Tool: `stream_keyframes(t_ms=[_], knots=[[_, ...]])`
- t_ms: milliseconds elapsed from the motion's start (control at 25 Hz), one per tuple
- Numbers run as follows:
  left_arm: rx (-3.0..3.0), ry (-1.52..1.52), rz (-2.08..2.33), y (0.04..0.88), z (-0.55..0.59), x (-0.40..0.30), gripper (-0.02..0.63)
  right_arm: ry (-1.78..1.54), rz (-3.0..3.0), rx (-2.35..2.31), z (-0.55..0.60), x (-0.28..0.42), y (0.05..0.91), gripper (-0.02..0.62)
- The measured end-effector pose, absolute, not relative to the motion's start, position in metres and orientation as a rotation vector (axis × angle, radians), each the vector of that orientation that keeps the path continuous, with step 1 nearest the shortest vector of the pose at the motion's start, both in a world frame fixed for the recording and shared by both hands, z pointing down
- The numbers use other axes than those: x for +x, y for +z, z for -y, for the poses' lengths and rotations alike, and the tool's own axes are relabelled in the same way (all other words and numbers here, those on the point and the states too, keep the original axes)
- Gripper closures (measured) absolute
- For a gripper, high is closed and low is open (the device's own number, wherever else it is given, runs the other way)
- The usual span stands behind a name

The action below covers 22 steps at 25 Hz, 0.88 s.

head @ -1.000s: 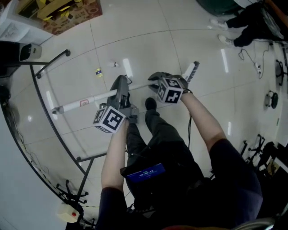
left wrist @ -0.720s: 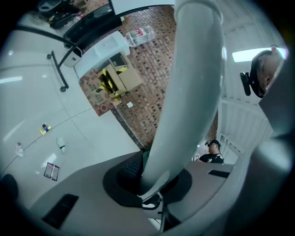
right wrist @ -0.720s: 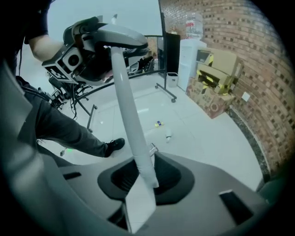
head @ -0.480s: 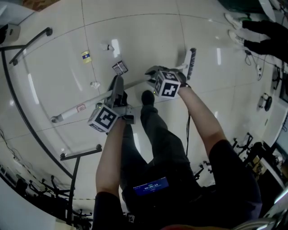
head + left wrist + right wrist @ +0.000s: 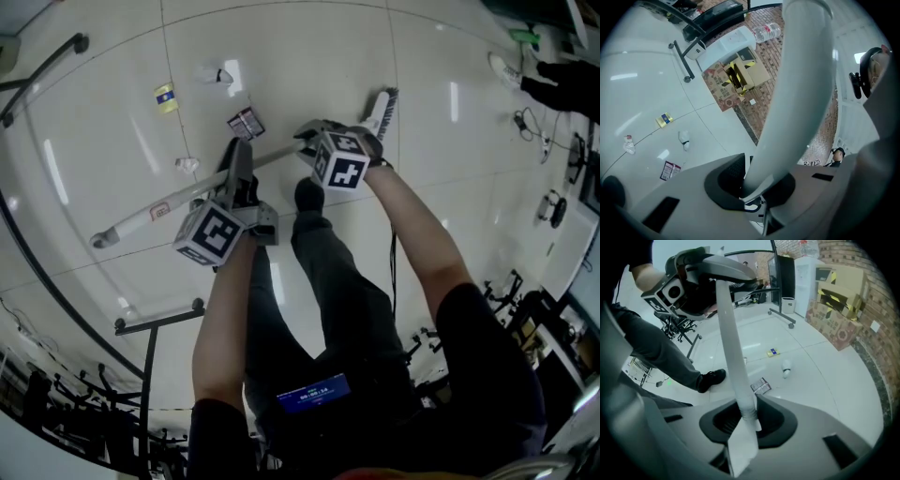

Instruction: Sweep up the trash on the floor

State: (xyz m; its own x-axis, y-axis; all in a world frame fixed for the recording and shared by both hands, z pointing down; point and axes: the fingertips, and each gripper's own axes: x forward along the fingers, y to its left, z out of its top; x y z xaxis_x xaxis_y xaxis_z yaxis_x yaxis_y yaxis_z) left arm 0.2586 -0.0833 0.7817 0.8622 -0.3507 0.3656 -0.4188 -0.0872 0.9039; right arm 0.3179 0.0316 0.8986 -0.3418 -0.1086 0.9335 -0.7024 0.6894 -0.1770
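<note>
Beyond the gripped broom handle [image 5: 802, 70], an open cardboard box [image 5: 758, 71] holds yellow strips [image 5: 736, 77].

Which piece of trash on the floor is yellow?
The small flat packet with a blue patch; the two crumpled scraps are white, the printed wrapper dark and white.

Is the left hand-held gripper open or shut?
Shut. The left hand-held gripper has its jaws pressed on the white broom handle between them.

The broom handle [image 5: 806, 70] leaves the left gripper view at twelve o'clock; print on the wrapper [image 5: 246, 123] is too small to read.
</note>
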Motion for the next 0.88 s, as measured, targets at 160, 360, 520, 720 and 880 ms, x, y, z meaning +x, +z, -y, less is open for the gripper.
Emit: stream_keyframes(t_ms=[160, 360, 520, 720, 880], knots=[[1.659, 0.056, 0.625, 0.816, 0.078, 0.249, 0.584, 0.672, 1.826, 0.661, -0.036, 0.316, 0.932, 0.482], [1.636, 0.012, 0.640, 0.852, 0.090, 0.241, 0.584, 0.621, 1.776, 0.770, -0.022, 0.316, 0.964, 0.481], [1.661, 0.040, 0.638, 0.859, 0.084, 0.229, 0.589, 0.630, 1.768, 0.824, -0.024, 0.303, 0.978, 0.480], [1.659, 0.018, 0.690, 0.857, 0.085, 0.194, 0.591, 0.614, 1.791, 0.866, -0.016, 0.274, 0.976, 0.477], [1.656, -0.018, 0.749, 0.846, 0.098, 0.154, 0.591, 0.612, 1.831, 0.883, 0.004, 0.238, 0.968, 0.471]])
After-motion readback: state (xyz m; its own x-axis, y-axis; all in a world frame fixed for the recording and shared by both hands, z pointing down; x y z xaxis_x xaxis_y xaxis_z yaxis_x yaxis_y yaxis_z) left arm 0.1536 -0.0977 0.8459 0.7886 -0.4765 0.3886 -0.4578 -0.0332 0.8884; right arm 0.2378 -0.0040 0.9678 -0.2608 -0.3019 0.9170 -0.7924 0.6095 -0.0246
